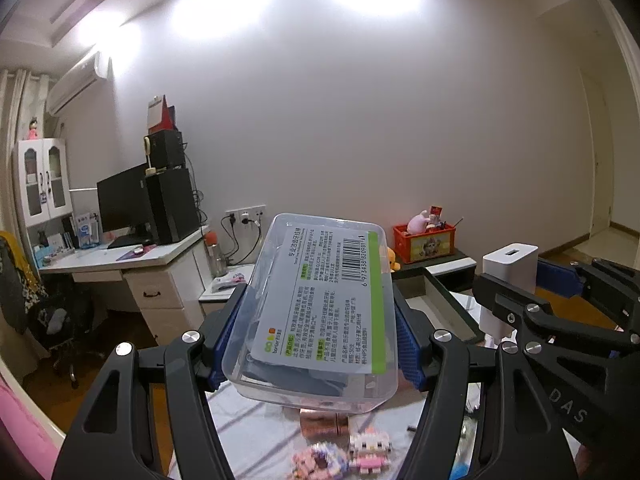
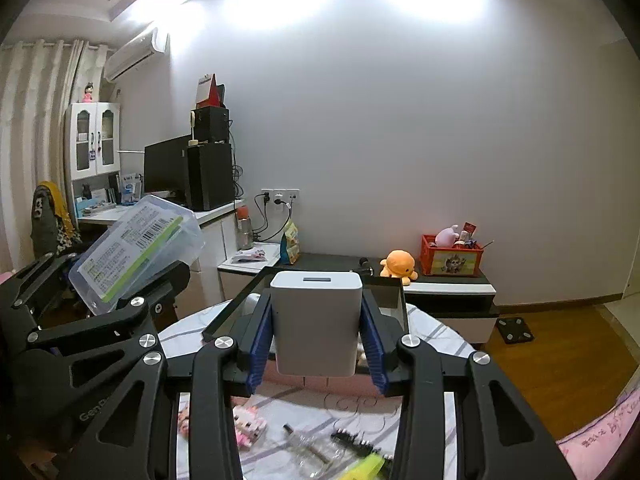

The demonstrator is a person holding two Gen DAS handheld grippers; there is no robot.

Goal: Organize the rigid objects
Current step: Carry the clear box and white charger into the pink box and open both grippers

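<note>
Left wrist view: bedroom, striped tablecloth (image 1: 256, 432) below, desk (image 1: 120, 260) far left. Left gripper (image 1: 316, 332) pinches clear plastic box (image 1: 320, 312), lifted; right gripper (image 2: 316, 344) clamps white charger (image 2: 316, 320) above glass tray (image 2: 228, 316). Block figures (image 1: 368, 452) underneath.

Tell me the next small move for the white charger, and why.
Probably lower the white rectangular charger toward the dark glass-walled tray just behind it. The right hand-held gripper holds it lifted above the striped tablecloth, while the left hand-held gripper holds the clear plastic box.
</note>
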